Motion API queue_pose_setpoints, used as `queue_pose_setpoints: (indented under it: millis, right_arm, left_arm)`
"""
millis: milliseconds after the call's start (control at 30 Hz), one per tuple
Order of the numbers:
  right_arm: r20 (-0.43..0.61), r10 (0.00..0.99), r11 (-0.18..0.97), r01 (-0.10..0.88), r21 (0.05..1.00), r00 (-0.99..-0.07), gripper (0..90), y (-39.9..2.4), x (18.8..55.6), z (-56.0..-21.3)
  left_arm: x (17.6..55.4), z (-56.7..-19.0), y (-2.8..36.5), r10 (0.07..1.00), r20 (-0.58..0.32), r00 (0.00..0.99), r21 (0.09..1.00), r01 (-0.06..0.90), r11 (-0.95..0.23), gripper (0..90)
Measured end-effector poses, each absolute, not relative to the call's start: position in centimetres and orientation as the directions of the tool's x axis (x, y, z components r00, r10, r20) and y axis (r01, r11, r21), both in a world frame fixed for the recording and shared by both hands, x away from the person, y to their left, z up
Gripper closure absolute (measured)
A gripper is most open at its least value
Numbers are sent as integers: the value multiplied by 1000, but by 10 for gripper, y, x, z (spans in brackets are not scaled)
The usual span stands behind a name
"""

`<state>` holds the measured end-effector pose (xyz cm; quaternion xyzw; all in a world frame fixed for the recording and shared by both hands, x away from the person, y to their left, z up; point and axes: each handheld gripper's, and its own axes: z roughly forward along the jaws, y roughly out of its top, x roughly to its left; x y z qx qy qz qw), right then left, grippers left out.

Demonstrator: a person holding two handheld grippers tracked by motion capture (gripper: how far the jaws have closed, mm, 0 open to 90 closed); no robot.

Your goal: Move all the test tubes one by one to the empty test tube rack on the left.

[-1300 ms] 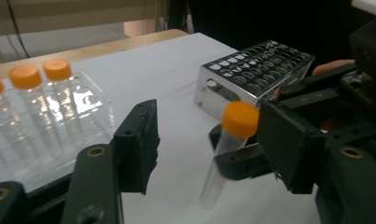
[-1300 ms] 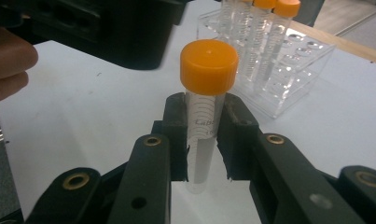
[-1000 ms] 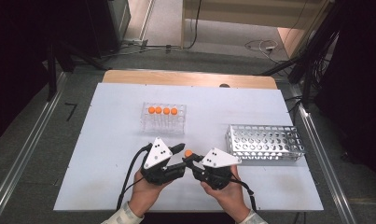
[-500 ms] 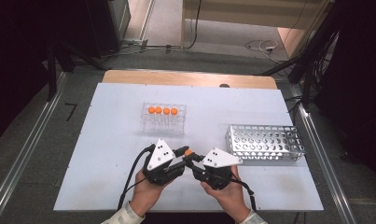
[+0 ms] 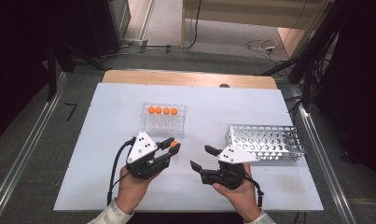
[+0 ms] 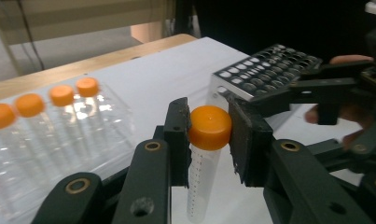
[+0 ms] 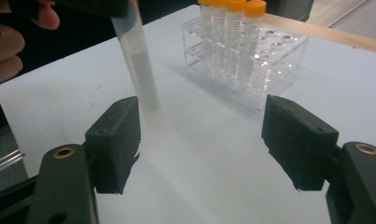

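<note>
A clear tube with an orange cap (image 6: 210, 127) hangs upright over the white table, with my left gripper (image 5: 170, 148) shut on the cap. In the right gripper view the tube (image 7: 139, 70) stands just beyond the left jaw. My right gripper (image 5: 200, 157) is to the right of the tube and apart from it. Its jaws have just been opening and now stand wide with nothing between them (image 7: 202, 135). The clear rack (image 5: 163, 119) behind holds several orange-capped tubes.
A perforated metal rack (image 5: 265, 140) sits on the table's right, just behind the right gripper; it also appears in the left gripper view (image 6: 255, 74). The clear rack (image 7: 251, 51) has free holes on one side. A wooden strip (image 5: 190, 78) edges the table's far side.
The two grippers were together at the tube. The right one has opened and drawn away to the right, and the left one has risen a little with the tube in it.
</note>
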<state>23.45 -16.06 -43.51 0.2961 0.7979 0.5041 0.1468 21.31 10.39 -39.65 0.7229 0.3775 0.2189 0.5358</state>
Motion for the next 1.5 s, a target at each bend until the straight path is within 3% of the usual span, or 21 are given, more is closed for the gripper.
queue_pose_setpoints:
  millis: [567, 1500]
  right_arm:
    - [77, 684, 271, 351, 896, -725, 242, -201, 240, -434]
    - [87, 712, 248, 366, 897, -697, 244, -217, 242, -435]
  left_arm:
    - [246, -381, 145, 859, -111, 500, 939, 335, -74, 703]
    - [307, -373, 178, 930, -120, 347, 933, 359, -14, 703]
